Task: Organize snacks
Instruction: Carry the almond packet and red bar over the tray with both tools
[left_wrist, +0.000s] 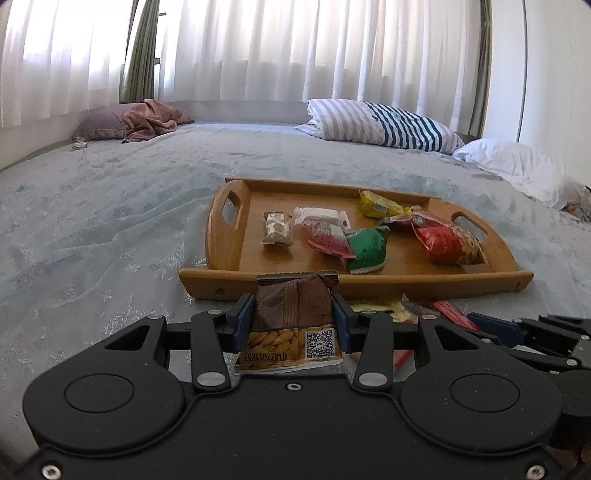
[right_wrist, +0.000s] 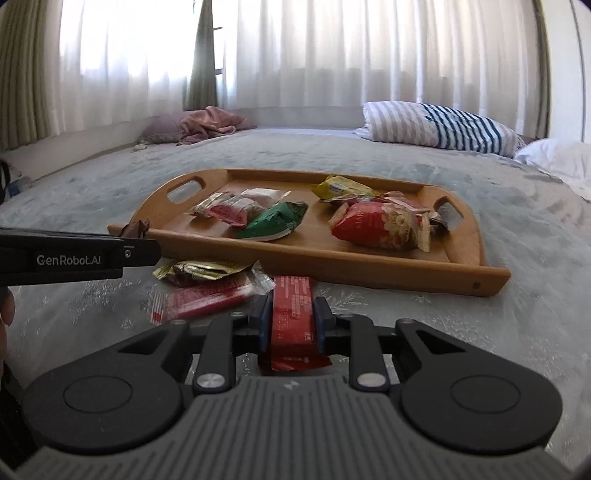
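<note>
Left wrist view: left hand-held gripper (left_wrist: 293, 314) clamped on a brown snack packet (left_wrist: 295, 317), held just in front of the wooden tray (left_wrist: 229, 236) on the bed (left_wrist: 110, 206). Green packet (left_wrist: 367, 247) and red bag (left_wrist: 448, 243) lie in the tray.

Right wrist view: right hand-held gripper (right_wrist: 291, 321) closed on a red snack bar (right_wrist: 293, 317), near the tray's (right_wrist: 369, 266) front rim. Gold packet (right_wrist: 199, 271) lies on the bed (right_wrist: 480, 325) beside it.

A blue-and-white striped pillow (left_wrist: 384, 125) lies by 1 plain white pillow (left_wrist: 517, 166); a crumpled pink blanket (left_wrist: 153, 118) sits opposite, beneath sheer white curtains (left_wrist: 295, 48)
</note>
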